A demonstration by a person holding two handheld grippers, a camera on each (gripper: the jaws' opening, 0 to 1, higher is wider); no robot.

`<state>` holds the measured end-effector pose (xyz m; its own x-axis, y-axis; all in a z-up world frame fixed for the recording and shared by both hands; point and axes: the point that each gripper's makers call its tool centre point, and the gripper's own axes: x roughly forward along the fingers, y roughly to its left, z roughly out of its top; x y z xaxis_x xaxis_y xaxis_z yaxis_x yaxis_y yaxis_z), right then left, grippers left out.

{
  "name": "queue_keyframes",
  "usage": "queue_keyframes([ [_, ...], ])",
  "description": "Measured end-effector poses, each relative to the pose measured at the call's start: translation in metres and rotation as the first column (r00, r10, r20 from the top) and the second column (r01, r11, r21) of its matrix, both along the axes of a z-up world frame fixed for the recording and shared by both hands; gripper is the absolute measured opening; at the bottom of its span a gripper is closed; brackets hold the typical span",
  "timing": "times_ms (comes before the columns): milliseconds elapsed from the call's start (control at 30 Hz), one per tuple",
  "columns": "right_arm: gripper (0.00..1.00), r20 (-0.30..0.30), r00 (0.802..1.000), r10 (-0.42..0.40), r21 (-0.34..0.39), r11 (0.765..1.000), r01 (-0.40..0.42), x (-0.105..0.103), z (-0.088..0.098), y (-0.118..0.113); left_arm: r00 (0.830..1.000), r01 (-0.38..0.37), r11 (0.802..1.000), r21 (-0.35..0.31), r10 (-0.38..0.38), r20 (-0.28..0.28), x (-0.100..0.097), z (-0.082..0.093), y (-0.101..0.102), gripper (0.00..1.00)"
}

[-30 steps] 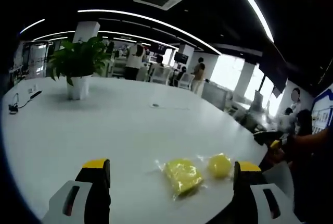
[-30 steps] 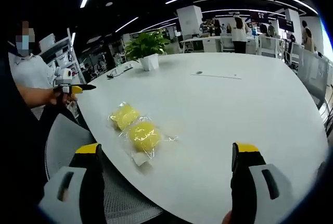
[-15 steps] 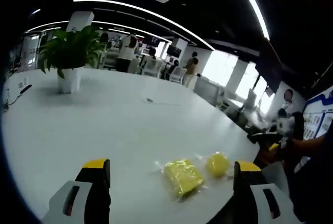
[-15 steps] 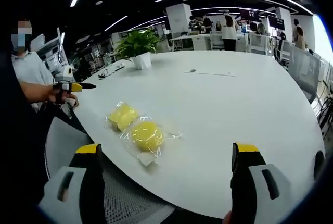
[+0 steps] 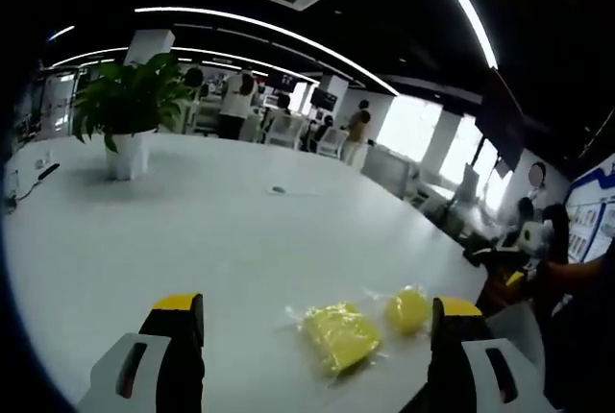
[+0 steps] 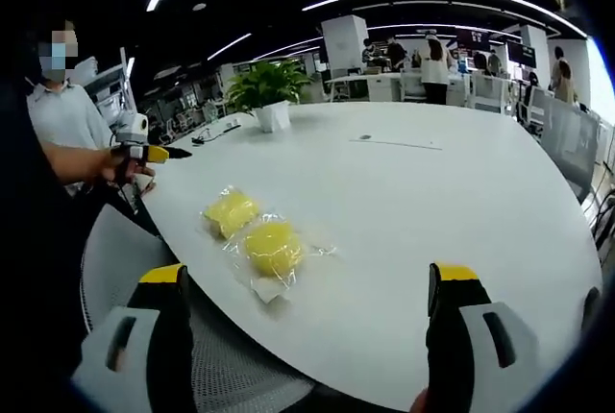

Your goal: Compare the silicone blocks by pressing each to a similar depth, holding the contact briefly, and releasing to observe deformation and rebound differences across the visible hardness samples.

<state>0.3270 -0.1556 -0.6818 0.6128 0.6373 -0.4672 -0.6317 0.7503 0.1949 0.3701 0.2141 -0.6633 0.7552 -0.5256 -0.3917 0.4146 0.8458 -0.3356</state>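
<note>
My left gripper [image 5: 317, 322] and right gripper [image 6: 312, 288]: jaws spread wide, grasping nothing. Two yellow bagged silicone blocks [image 5: 341, 336] [image 6: 272, 248] lay lower centre, near white table [image 6: 404, 202] edge; bag outlines hard to trace. Table beyond blocks bare up to potted plant [image 5: 125, 110].

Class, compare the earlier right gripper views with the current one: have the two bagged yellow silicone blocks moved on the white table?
No. The round block and the squarer block lie side by side near the table edge as before; only the camera shifted.

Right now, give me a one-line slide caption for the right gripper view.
Open right gripper poised above a white table edge, two bagged yellow silicone blocks ahead, untouched; potted plant beyond.
</note>
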Motion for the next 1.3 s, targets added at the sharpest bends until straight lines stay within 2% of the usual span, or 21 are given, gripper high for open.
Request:
queue_keyframes([
  [467,0.97,0.013,1.000,0.008,0.015,1.000,-0.008,0.001,0.000,-0.001,0.999,0.015,1.000,0.009,-0.015,-0.034,0.015,-0.002,-0.006,1.00],
  [800,0.97,0.011,1.000,0.012,0.015,1.000,-0.012,0.009,0.001,-0.004,0.998,0.006,1.000,-0.010,-0.006,-0.055,0.028,-0.007,-0.009,1.00],
  [1000,0.97,0.009,1.000,0.010,0.019,1.000,-0.011,0.012,0.000,-0.004,0.996,-0.022,0.998,-0.055,0.017,-0.089,0.032,-0.013,-0.007,1.00],
  [1200,0.97,0.001,1.000,-0.001,0.013,1.000,0.001,0.012,-0.006,-0.006,0.988,-0.055,0.995,-0.084,0.042,-0.151,0.037,-0.028,-0.005,0.98],
  [1300,0.97,-0.012,1.000,-0.012,0.038,0.999,0.013,0.013,-0.004,-0.006,0.978,-0.109,0.980,-0.164,0.075,-0.197,0.040,-0.035,-0.007,0.96],
])
